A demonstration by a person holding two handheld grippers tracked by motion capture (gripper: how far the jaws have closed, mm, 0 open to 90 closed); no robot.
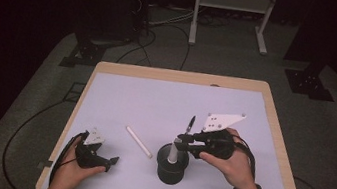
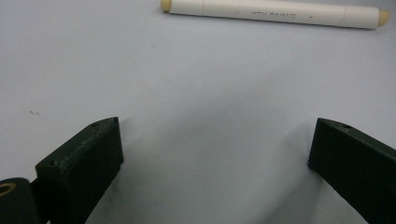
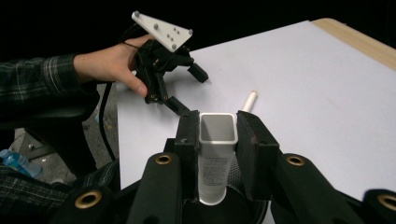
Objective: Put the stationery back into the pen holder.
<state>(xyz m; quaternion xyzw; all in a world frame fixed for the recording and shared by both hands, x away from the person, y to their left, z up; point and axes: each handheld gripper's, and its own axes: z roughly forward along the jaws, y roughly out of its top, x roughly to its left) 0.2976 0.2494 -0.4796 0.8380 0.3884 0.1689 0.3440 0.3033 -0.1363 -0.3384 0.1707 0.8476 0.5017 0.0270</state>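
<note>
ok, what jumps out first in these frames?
The right gripper clamps a grey square-ended marker, lower end in the black cup near the table's front edge. A cream marker lies flat left of the cup, ahead of the open left gripper.

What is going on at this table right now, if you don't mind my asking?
A person works with a gripper in each hand. The right gripper is shut on a grey square-ended marker, holding it upright with its lower end in a black pen cup. The left gripper rests open on the white table, holding nothing. A cream marker lies loose between the left gripper and the cup.
</note>
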